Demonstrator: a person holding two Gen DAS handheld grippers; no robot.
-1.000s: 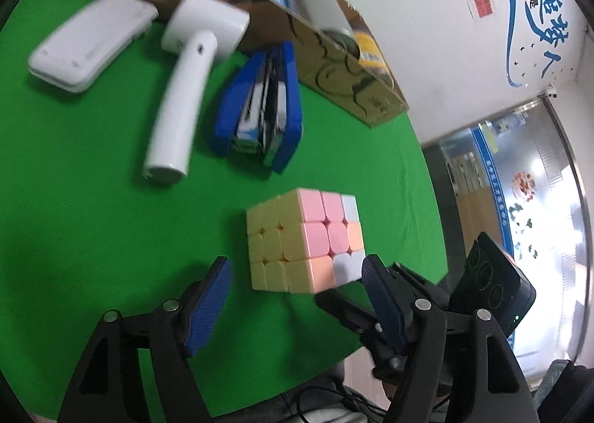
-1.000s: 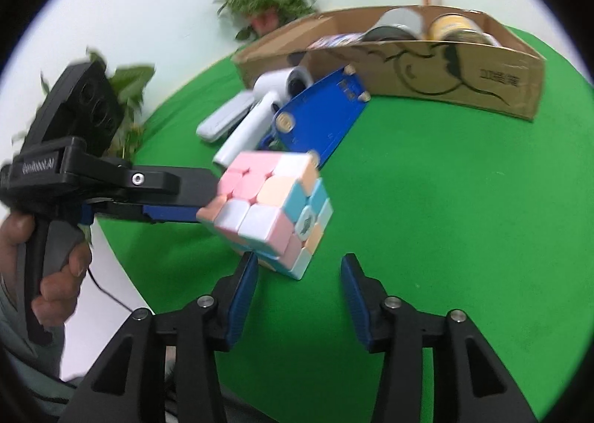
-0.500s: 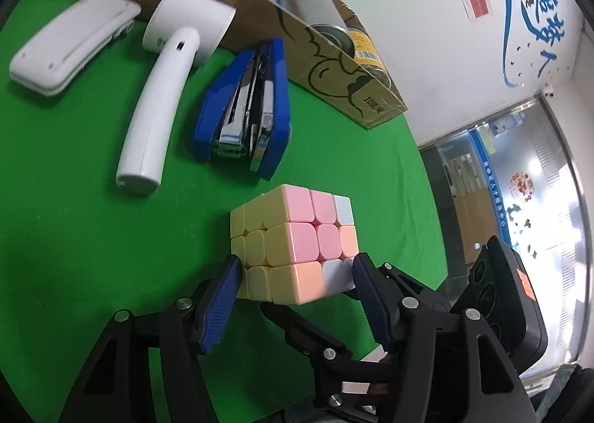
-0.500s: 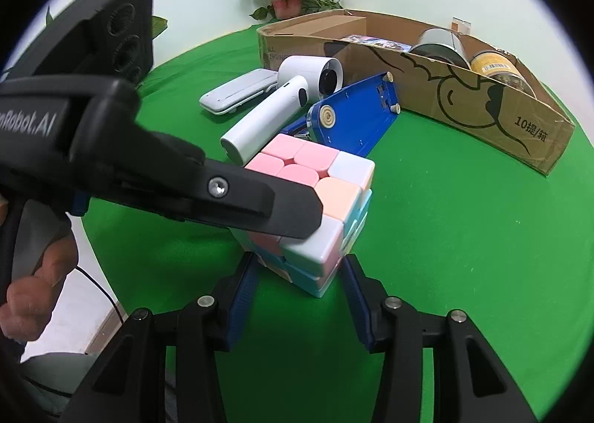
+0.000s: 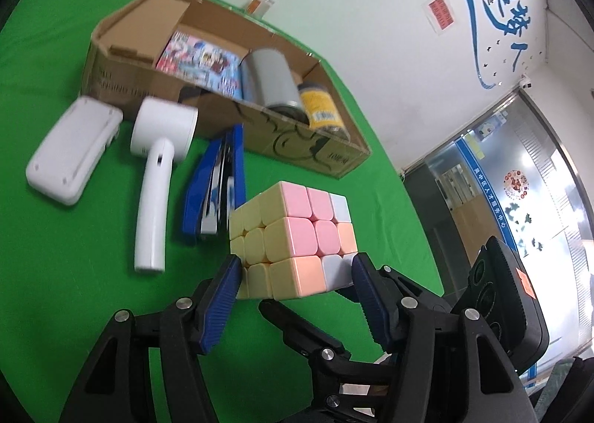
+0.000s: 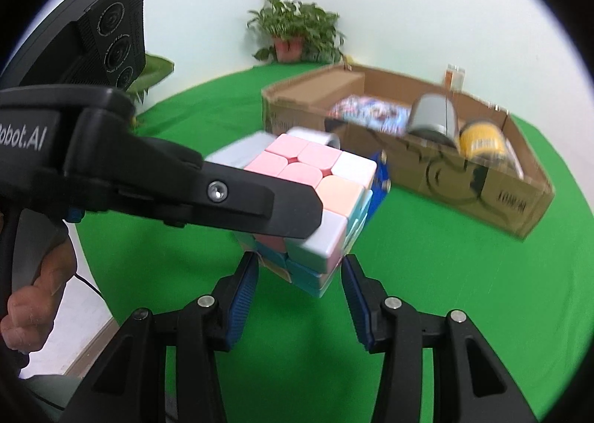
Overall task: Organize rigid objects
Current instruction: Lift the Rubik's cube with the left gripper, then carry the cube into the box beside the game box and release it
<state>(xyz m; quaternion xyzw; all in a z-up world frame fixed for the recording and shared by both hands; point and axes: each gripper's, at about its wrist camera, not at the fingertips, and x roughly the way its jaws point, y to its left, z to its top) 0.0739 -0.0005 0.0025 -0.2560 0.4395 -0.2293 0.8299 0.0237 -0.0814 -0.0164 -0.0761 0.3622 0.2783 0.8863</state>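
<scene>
Pastel cube (image 5: pixel 293 244) clamped by left gripper (image 5: pixel 295 282).
Right gripper (image 6: pixel 299 287) fingers stand narrowly parted beneath it; contact unclear.

Pastel cube (image 5: pixel 293 244): 3x3 puzzle, scrambled faces in pink, yellow, peach, pale grey, lifted off the green table, tilted, near centre. Blue stapler (image 5: pixel 219 192) lies flat just beyond it. White long-handled device (image 5: pixel 157 178) left of the stapler, head toward the box. White flat case (image 5: pixel 72 155) far left. Cardboard box (image 5: pixel 326 159) behind, open top, holding a printed book, grey can and yellow jar.
</scene>
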